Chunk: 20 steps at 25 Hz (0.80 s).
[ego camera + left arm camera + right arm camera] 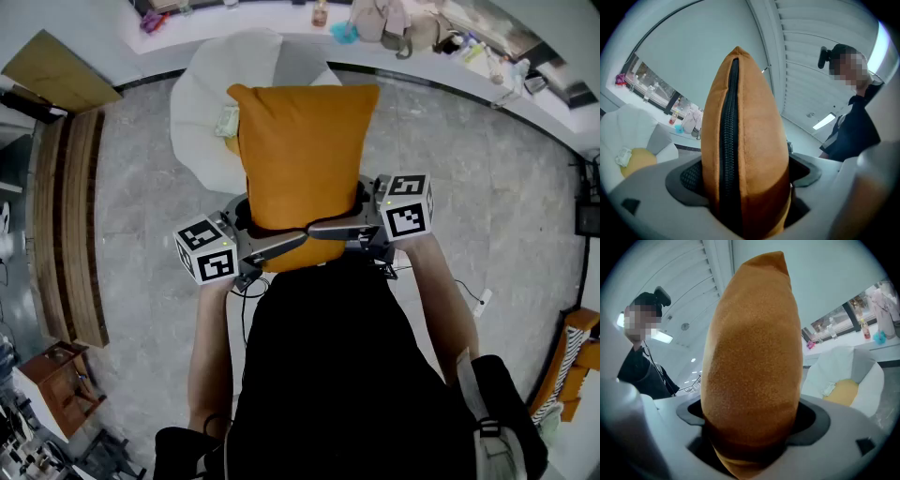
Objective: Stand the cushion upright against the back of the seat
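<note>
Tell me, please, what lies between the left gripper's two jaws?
The orange fabric cushion, zip edge forward, gripped by both jaws, as the left gripper view shows.

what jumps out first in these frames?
The orange cushion, held up in mid-air, fills the middle of the head view. The left gripper and right gripper clamp its near end from either side. Just beyond it on the floor stands a white chair.

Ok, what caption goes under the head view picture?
An orange cushion clamped by left gripper and right gripper near a white seat.
</note>
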### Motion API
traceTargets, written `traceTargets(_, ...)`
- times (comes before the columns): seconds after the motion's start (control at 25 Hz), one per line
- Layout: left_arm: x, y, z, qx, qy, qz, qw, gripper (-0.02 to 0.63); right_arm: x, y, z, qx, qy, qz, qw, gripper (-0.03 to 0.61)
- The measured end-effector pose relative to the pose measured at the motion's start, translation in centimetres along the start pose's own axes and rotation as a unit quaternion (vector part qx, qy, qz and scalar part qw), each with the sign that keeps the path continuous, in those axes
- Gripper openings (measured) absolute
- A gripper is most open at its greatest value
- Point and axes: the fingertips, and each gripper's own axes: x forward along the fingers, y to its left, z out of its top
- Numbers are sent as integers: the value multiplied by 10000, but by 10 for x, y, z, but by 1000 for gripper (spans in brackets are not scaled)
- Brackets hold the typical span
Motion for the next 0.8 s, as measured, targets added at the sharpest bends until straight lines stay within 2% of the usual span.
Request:
traceTargets(0.32,5,-1,-7,-161,23,-6,9999,503,-4,-3,-7,179,78,23,9998,505)
traceTargets(0.8,35,-4,-13,-255,163,3,9995,503,-32,-14,-11,187,181,47,9997,505)
